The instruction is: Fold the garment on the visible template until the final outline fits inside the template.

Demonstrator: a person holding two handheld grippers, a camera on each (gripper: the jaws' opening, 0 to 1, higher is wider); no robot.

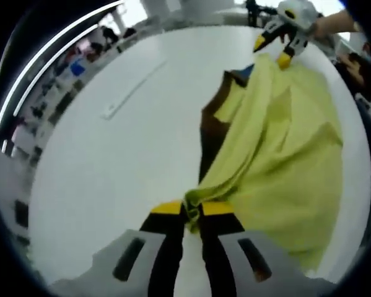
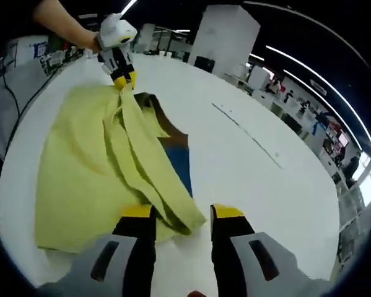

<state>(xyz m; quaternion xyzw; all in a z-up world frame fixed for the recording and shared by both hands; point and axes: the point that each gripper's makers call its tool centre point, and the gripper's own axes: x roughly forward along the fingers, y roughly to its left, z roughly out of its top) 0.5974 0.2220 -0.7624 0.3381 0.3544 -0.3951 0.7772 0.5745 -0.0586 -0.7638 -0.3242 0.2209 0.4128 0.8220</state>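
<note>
A: Where is the garment now?

B: The yellow-green garment (image 1: 278,142) lies on the white worktop (image 1: 123,167), straight in front of the left gripper (image 1: 192,209) and stretching away from it toward the right gripper (image 1: 273,52), which shows at the far end, held by a hand (image 1: 329,23).

A: What does the left gripper do?

B: Its two jaws with yellow tips are pressed close together on a bunched corner of the garment, so it is pinching the cloth at its near end.

A: And the right gripper?

B: In the right gripper view, the right gripper (image 2: 182,212) has its jaws spread apart. A folded edge of the garment (image 2: 98,167) lies between them, closer to the left jaw, but the jaws do not squeeze it. At the far end the left gripper (image 2: 123,79) shows, pinching the cloth at a gathered point.

A: Is there something under the garment?

B: Yes, a flat template (image 2: 176,151) in brown and blue shows from under the folded edge, just ahead of the right gripper, a little to its right side. In the left gripper view the template (image 1: 210,133) is a dark brown strip along the left edge of the cloth.

A: Anything else on the worktop?

B: A thin pale line (image 1: 132,90) is marked on the surface, well apart from the garment, ahead and to the left of the left gripper.
</note>
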